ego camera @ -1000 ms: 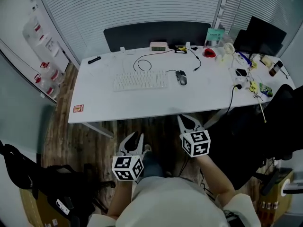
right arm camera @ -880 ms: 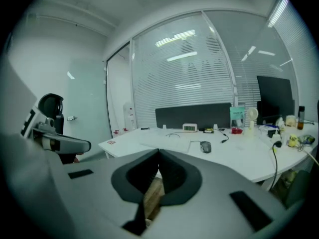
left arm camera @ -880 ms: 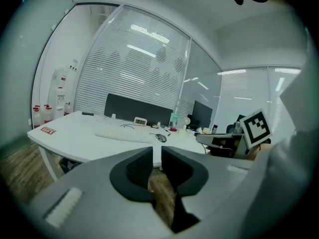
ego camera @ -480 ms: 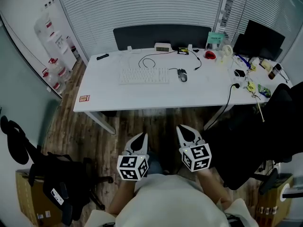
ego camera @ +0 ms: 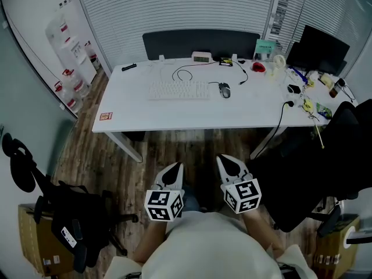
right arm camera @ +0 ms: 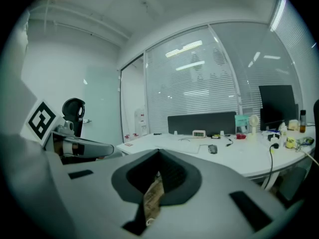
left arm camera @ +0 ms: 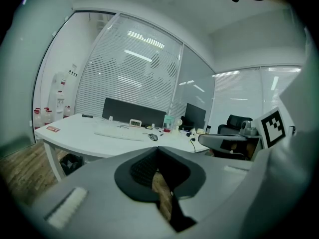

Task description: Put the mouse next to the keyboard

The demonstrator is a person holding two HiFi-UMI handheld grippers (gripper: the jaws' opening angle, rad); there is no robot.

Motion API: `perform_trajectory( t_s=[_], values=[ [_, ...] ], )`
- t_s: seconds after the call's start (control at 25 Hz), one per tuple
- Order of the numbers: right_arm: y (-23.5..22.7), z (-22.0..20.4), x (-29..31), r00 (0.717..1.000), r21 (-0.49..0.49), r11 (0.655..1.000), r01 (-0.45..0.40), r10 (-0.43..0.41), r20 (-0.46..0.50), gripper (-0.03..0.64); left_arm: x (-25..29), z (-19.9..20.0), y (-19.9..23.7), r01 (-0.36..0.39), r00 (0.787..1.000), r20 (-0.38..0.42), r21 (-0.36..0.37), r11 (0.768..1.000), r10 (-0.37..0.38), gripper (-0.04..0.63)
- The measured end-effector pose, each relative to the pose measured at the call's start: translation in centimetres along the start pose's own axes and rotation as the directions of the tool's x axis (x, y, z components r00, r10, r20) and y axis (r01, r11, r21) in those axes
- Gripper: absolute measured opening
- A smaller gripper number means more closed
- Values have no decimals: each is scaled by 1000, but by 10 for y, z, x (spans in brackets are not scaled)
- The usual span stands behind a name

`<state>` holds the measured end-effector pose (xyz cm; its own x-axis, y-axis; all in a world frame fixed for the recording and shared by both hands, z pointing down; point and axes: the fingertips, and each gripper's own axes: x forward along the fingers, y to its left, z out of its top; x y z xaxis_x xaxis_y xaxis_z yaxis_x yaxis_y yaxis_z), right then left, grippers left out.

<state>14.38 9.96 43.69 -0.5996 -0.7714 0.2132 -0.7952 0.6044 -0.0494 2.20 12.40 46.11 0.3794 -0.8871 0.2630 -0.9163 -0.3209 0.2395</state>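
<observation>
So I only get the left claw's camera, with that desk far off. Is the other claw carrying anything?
Observer: No. The right claw is shut, with nothing in it.
Operator: And is the mouse by the keyboard? It's tiny here.
Observer: From the head view, the mouse lies just right of the keyboard, not touching it.
Operator: Anything behind my camera?
Observer: A black office chair stands on the wood floor, off to the left.
</observation>
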Motion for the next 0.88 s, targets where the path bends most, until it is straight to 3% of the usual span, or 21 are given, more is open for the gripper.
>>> perform_trajectory(
  t_s=[0.88],
  values=[
    [-13,9,13,1000,20,1000,7,-7,26,0,14,6,7,16,1000,-5,4,1000,-16,11]
  ],
)
